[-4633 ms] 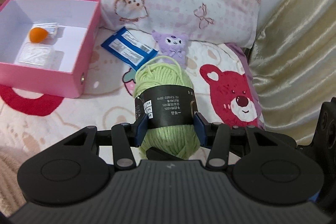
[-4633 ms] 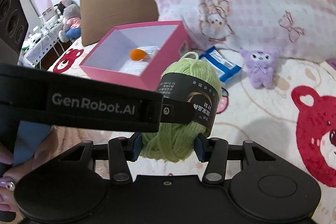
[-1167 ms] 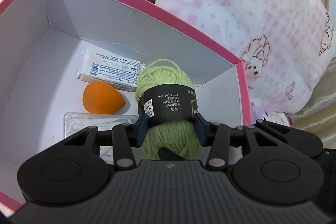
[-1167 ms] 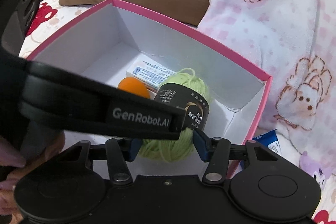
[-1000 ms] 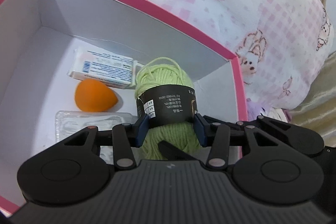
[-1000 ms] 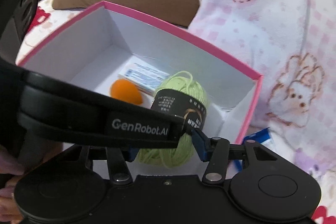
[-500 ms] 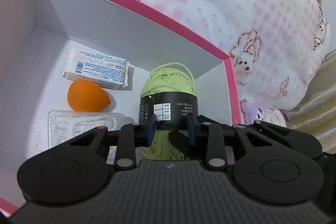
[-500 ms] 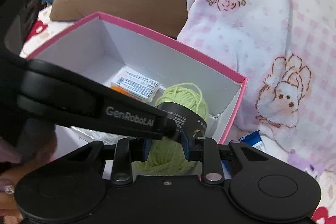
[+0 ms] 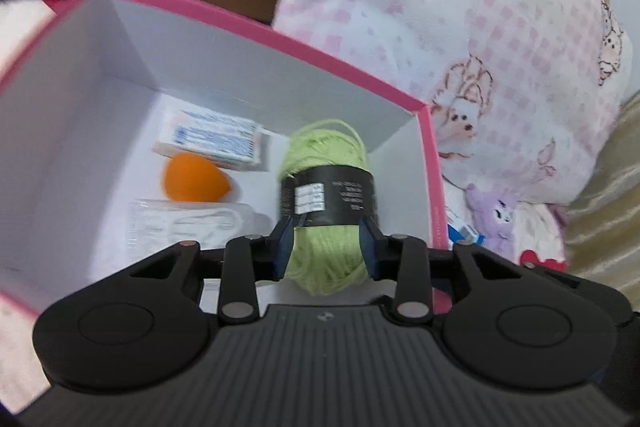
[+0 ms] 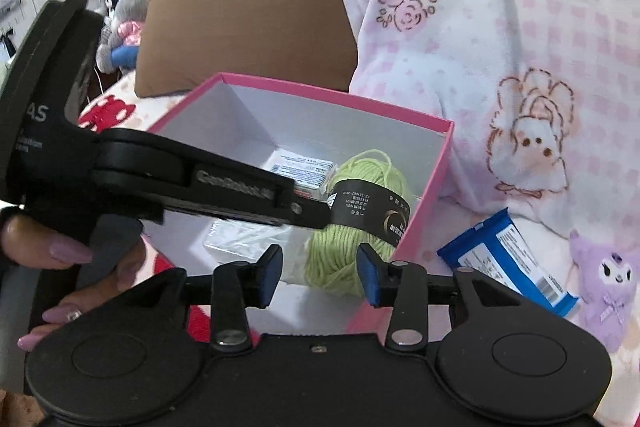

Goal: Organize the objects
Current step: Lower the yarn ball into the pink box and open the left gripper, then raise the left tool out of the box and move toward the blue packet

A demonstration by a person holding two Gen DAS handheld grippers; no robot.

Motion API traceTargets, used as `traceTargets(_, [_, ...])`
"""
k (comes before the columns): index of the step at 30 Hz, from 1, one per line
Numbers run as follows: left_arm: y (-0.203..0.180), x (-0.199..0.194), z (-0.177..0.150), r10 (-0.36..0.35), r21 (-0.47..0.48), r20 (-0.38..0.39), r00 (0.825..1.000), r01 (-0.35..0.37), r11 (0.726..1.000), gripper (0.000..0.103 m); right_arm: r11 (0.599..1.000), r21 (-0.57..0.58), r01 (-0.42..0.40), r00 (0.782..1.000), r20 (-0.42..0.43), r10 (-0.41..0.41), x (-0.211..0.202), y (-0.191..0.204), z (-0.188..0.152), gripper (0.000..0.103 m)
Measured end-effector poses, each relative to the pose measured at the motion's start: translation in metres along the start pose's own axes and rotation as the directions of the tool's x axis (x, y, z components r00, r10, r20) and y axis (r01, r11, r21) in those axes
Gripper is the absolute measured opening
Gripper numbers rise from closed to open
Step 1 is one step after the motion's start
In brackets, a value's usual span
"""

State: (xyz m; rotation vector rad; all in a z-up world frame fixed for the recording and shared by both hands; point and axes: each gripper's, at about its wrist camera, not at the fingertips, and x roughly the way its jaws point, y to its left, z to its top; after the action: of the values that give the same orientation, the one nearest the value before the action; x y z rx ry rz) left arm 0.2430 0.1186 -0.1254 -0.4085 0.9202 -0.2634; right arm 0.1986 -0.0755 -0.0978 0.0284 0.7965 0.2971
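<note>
The green yarn skein (image 9: 325, 227) now sits inside the pink box (image 9: 256, 27), beside the orange sponge (image 9: 194, 177) — a second ago both grippers clamped it. The left gripper (image 9: 326, 247) has loosened, pads flanking it; the right gripper (image 10: 318, 277) has backed off, parted and empty — leaving the blue packet (image 10: 508, 261) and purple plush (image 10: 608, 277) outside.

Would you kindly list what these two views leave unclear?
- Left wrist view: motion blur makes the black band's print on the green yarn ball unreadable.
- Right wrist view: the left gripper hides the orange egg-shaped sponge in the pink cardboard box.
- Both views: whether the yarn rests on the floor.
</note>
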Motion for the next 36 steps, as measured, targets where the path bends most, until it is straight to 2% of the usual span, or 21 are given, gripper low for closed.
traceTargets(7, [-0.014, -0.043, -0.003, 0.028, 0.013, -0.019, 0.999, -0.027, 1.000, 0.041, 0.999, 0.010, -0.035, 0.999, -0.002, 0.035, -0.019, 0.009, -0.007, 0.047])
traceTargets(11, [-0.032, -0.068, -0.009, 0.093, 0.061, -0.005, 0.996, -0.093, 0.994, 0.044, 0.999, -0.007, -0.033, 0.999, 0.009, 0.033, -0.037, 0.016, -0.008, 0.047])
traceTargets(15, [-0.044, -0.098, -0.015, 0.113, 0.078, 0.008, 0.994, -0.114, 0.990, 0.051, 0.998, -0.031, -0.054, 0.998, 0.015, 0.054, -0.059, 0.023, -0.007, 0.059])
traceTargets(18, [-0.050, -0.122, -0.018, 0.123, 0.071, 0.014, 0.992, -0.124, 0.990, 0.061, 0.995, -0.088, -0.038, 0.999, 0.008, 0.039, -0.076, 0.034, -0.008, 0.059])
traceTargets(20, [-0.055, -0.136, -0.021, 0.130, 0.081, 0.012, 0.991, -0.131, 0.988, 0.063, 0.992, -0.113, -0.050, 0.999, 0.005, 0.051, -0.088, 0.040, -0.007, 0.061])
traceTargets(22, [-0.058, -0.150, -0.023, 0.127, 0.083, -0.001, 0.992, -0.126, 0.989, 0.064, 0.990, -0.126, -0.070, 0.997, 0.004, 0.071, -0.100, 0.044, -0.006, 0.072])
traceTargets(24, [-0.060, -0.161, -0.023, 0.115, 0.070, -0.016, 0.993, -0.113, 0.991, 0.065, 0.988, -0.133, -0.077, 0.997, 0.011, 0.080, -0.113, 0.046, -0.005, 0.076])
traceTargets(29, [-0.073, -0.184, -0.028, 0.117, 0.084, -0.004, 0.993, -0.116, 0.990, 0.066, 0.988, -0.134, -0.076, 0.997, 0.012, 0.078, -0.140, 0.046, -0.005, 0.077])
traceTargets(31, [-0.080, -0.191, -0.031, 0.118, 0.105, 0.000, 0.993, -0.118, 0.987, 0.067, 0.988, -0.135, -0.076, 0.997, 0.018, 0.079, -0.150, 0.045, -0.006, 0.083])
traceTargets(33, [-0.088, -0.196, -0.035, 0.113, 0.120, -0.002, 0.994, -0.112, 0.986, 0.074, 0.989, -0.130, -0.076, 0.996, 0.026, 0.080, -0.161, 0.043, -0.008, 0.085])
traceTargets(36, [-0.099, -0.206, -0.043, 0.112, 0.154, 0.009, 0.994, -0.112, 0.982, 0.077, 0.991, -0.112, -0.070, 0.997, 0.030, 0.074, -0.173, 0.037, -0.011, 0.090])
